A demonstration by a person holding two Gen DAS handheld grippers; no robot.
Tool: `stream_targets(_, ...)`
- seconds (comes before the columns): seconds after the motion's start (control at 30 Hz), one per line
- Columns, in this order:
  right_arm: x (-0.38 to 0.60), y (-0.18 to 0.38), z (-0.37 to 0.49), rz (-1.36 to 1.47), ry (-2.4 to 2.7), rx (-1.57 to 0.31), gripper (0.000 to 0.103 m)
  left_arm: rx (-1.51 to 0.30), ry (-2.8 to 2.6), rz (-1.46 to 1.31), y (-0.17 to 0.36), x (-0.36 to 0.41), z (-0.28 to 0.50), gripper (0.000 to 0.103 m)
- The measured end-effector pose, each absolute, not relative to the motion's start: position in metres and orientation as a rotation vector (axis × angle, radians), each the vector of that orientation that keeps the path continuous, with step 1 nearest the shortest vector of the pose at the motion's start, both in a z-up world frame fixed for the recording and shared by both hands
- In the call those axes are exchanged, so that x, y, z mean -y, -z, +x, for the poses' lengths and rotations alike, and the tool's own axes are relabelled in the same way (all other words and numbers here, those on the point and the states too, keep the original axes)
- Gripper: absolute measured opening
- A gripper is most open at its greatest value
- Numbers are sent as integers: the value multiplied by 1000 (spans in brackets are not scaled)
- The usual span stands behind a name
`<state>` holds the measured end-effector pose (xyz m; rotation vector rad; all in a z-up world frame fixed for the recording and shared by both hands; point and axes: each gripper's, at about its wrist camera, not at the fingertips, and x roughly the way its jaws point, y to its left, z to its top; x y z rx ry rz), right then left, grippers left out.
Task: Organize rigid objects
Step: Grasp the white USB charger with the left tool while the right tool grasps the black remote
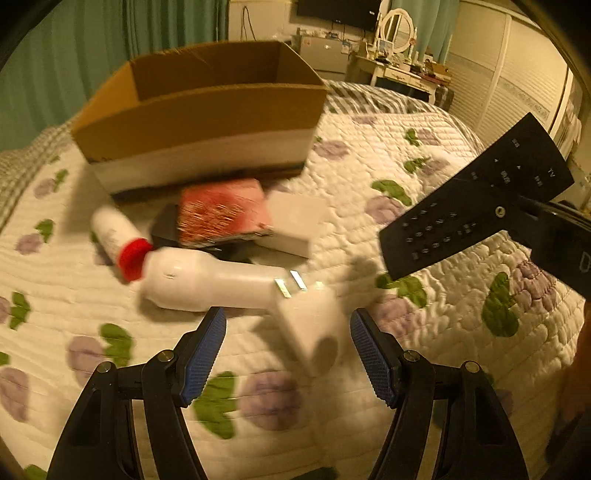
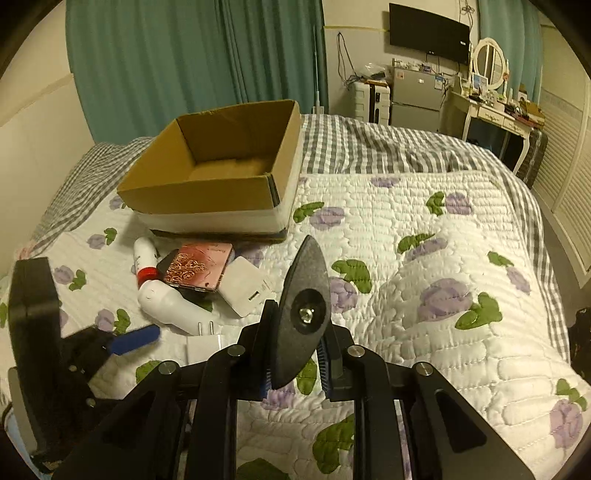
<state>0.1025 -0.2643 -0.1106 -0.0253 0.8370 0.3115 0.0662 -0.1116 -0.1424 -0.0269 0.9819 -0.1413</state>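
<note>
My left gripper (image 1: 288, 354) is open, its blue pads either side of a white plug charger (image 1: 310, 325) lying on the quilt. My right gripper (image 2: 295, 365) is shut on a black remote control (image 2: 301, 314), held end-on above the bed; the remote also shows in the left wrist view (image 1: 476, 199). An open cardboard box (image 2: 221, 162) stands on the bed behind a pile: a white bottle (image 1: 207, 280), a small white bottle with a red cap (image 1: 114, 232), a pink patterned case (image 1: 221, 214) and a white adapter (image 2: 243, 288).
A flowered white quilt (image 2: 424, 258) covers the bed over a grey checked sheet (image 2: 369, 147). Green curtains (image 2: 184, 55), a wall TV (image 2: 428, 31), a small fridge (image 2: 417, 96) and a dressing table with a mirror (image 2: 491, 107) stand behind.
</note>
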Motion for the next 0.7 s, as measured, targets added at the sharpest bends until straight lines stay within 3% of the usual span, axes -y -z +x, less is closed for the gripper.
stream_targets(0.27, 262, 118, 106, -39, -323, -852, 19, -1042, 132, -37, 167, 124, 76, 70)
stream_targets(0.3, 262, 118, 106, -38, -322, -850, 19, -1039, 135, -41, 167, 123, 75, 68)
stream_targets(0.33, 262, 118, 106, -38, -322, -848, 19, -1032, 140, -44, 165, 122, 74, 58)
stream_targets(0.43, 261, 115, 104, -45, -318, -838, 19, -1020, 158, -38, 159, 122, 70, 51)
stream_targets(0.67, 257, 98, 91, -68, -307, -790, 19, -957, 129, -52, 130, 108, 55, 42)
stream_targets(0.7, 256, 95, 89, -70, -307, -784, 19, -935, 115, -54, 124, 105, 52, 22)
